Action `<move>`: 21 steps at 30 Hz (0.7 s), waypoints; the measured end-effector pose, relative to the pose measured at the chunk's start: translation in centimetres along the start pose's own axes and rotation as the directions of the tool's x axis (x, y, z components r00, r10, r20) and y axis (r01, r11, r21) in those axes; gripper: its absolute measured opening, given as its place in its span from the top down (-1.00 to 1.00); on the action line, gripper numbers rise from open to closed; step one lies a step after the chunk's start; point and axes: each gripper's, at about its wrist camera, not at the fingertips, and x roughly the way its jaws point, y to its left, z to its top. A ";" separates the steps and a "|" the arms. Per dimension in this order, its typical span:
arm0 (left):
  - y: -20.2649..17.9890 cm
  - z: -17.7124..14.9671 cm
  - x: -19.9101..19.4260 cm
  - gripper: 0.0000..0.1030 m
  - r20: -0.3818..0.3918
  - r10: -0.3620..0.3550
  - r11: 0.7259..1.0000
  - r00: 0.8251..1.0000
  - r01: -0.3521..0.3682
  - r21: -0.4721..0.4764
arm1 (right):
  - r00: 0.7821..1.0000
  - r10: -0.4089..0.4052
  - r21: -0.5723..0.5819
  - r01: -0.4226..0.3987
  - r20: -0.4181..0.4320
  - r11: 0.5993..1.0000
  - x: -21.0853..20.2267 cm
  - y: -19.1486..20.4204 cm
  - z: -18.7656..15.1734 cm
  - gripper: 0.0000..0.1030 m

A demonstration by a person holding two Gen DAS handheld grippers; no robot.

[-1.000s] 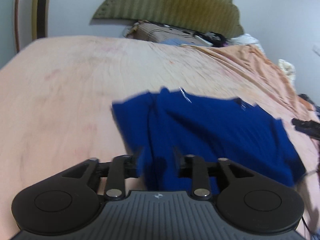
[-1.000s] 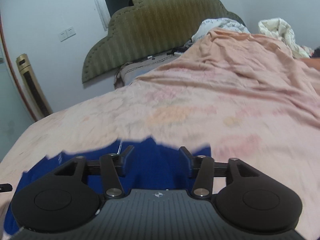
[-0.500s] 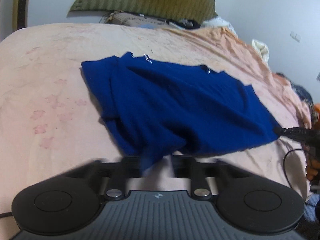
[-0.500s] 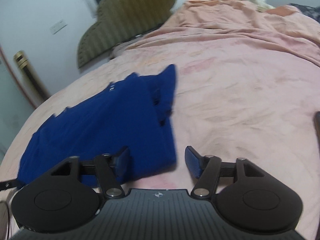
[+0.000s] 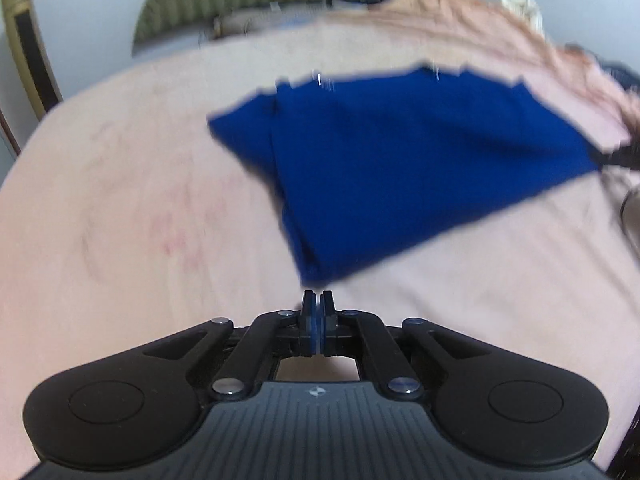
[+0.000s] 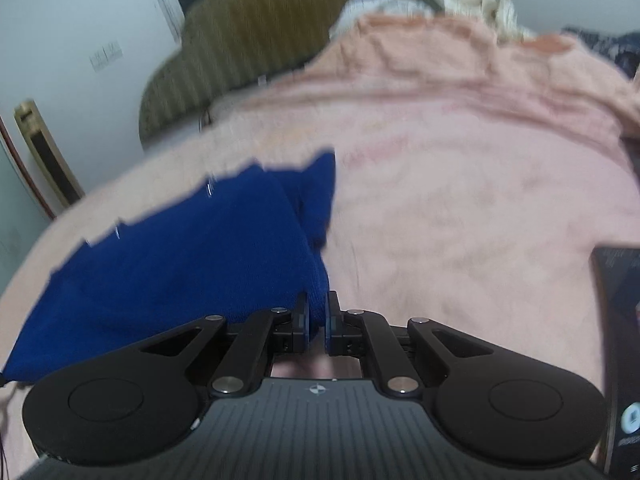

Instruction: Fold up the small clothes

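Bed: pink sheet (image 5: 120, 208) all over, faint reddish blotches, rumpled toward the far side
Headboard: olive green (image 6: 248, 40), ribbed, scalloped top, against a pale wall
Garment: blue garment (image 5: 400, 168) lying flat mid-bed (pretty blurry)
Left gripper: left gripper (image 5: 317, 307) pinched fully together, nothing between, just short of the cloth's near corner
Right gripper: right gripper (image 6: 319, 307) jaws just been closing, clamped on the blue corner
Extras: dark phone (image 6: 620, 344) at the right edge
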 end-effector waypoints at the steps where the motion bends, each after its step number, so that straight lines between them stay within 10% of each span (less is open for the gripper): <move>1: 0.3 0.1 -0.2 0.96 -0.001 0.002 1.000 1.000 -0.002 -0.009 | 1.000 0.000 0.003 0.000 -0.025 1.000 0.4 -0.2 -0.2 0.55; 10: -0.1 9.0 -0.9 0.85 0.194 -0.003 0.999 0.981 -0.005 0.039 | 0.995 0.000 -0.108 0.011 0.098 0.994 0.6 2.1 4.9 0.25; 15: -0.5 14.4 4.7 0.13 0.199 -0.016 1.000 0.980 0.014 0.012 | 0.996 0.074 -0.212 -0.061 0.051 0.975 7.3 6.8 8.7 -0.05; 21: 1.1 16.6 9.3 -0.07 0.202 0.052 0.998 0.978 -0.046 -0.038 | 1.000 0.012 -0.226 -0.012 -0.001 0.974 15.2 8.5 12.2 -0.16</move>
